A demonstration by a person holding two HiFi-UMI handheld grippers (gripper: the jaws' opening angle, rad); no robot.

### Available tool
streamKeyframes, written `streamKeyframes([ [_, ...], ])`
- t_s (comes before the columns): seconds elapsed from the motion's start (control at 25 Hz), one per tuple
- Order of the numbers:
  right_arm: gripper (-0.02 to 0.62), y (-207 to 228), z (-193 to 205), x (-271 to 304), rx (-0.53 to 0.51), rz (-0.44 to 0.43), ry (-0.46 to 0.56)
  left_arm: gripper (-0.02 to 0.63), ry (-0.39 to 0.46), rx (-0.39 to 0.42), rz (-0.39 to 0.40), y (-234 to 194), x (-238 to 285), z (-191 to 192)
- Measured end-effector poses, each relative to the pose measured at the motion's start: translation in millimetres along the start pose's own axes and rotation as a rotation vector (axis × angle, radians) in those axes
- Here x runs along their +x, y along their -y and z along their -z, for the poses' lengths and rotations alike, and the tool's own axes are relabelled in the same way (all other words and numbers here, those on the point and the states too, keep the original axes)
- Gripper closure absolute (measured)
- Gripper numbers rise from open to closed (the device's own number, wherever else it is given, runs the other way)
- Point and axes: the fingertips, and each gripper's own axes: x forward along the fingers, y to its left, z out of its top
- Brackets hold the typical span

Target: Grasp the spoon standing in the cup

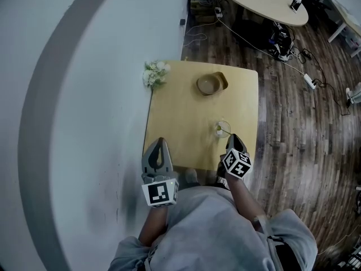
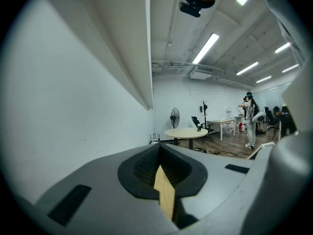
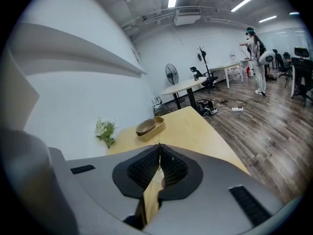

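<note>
One wooden table (image 1: 186, 95) carried four things: one clear cup (image 1: 223, 129), one pale spoon (image 1: 219, 131), one brown bowl (image 1: 210, 84) and one bunch of flowers (image 1: 154, 72). The cup stood near the table's right edge, towards its near side, and the spoon stood in it, too small to describe further. The bowl sat close to the table's far edge, the flowers at its far left corner.

Two grippers hung over the table's near edge. The left gripper (image 1: 159, 143) was at the near left corner and the right gripper (image 1: 234, 138) was just on the near side of the cup. Each had its jaws pressed together at the tips with nothing between them.

Only the head view showed the cup and spoon. The right gripper view showed the bowl and flowers beyond its closed jaws. The left gripper view showed just a sliver of the table, then the white wall (image 2: 73, 106), one round table (image 2: 186, 132), one standing fan (image 2: 174, 117) and a person (image 2: 251, 116) far beyond the table.
</note>
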Motion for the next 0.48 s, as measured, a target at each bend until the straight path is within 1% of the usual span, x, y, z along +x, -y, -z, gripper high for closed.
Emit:
streamKeyframes([
  [0.24,0.592,-9.1,-19.2,-13.8,-0.052,-0.03,0.041,0.604,0.008,-0.005,0.03,10.5,4.5,-0.4],
  [0.48,0.592,-18.4,-49.6,-38.8,-0.08,-0.066,0.116,0.604,0.018,-0.009,0.064,24.4,6.5,-1.5],
])
